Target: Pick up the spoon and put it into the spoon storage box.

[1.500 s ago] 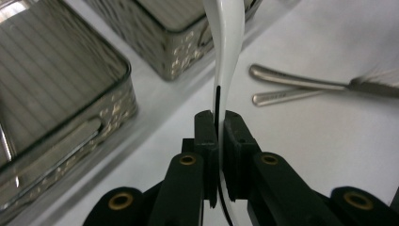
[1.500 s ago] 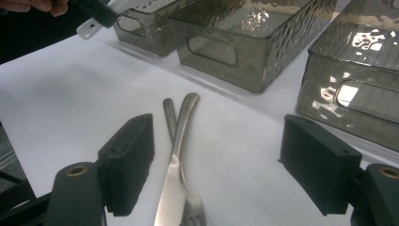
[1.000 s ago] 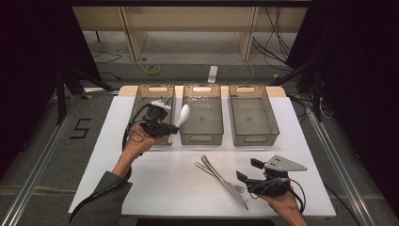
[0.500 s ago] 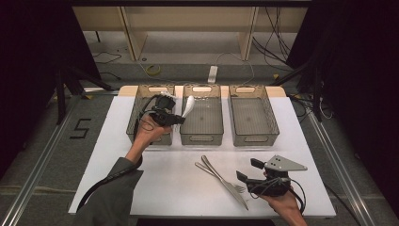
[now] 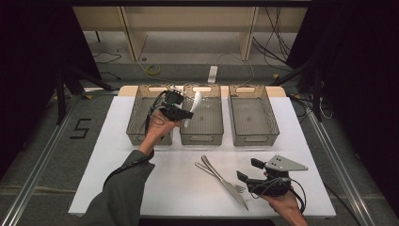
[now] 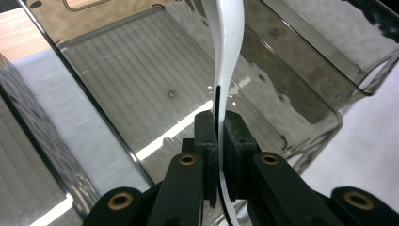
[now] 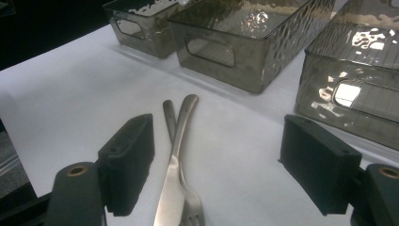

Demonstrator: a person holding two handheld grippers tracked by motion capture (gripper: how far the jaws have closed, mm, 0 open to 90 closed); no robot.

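Since the left gripper (image 5: 188,114) is clamped on the white spoon (image 5: 194,104) over the middle bin (image 5: 202,137), lower it before letting go, so it won't bounce. Right gripper (image 5: 248,170) sits open by the fork (image 5: 217,173).

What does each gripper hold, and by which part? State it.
The left gripper is shut on the white spoon, gripping its handle near the end, over the middle bin. The right gripper holds nothing, jaws open.
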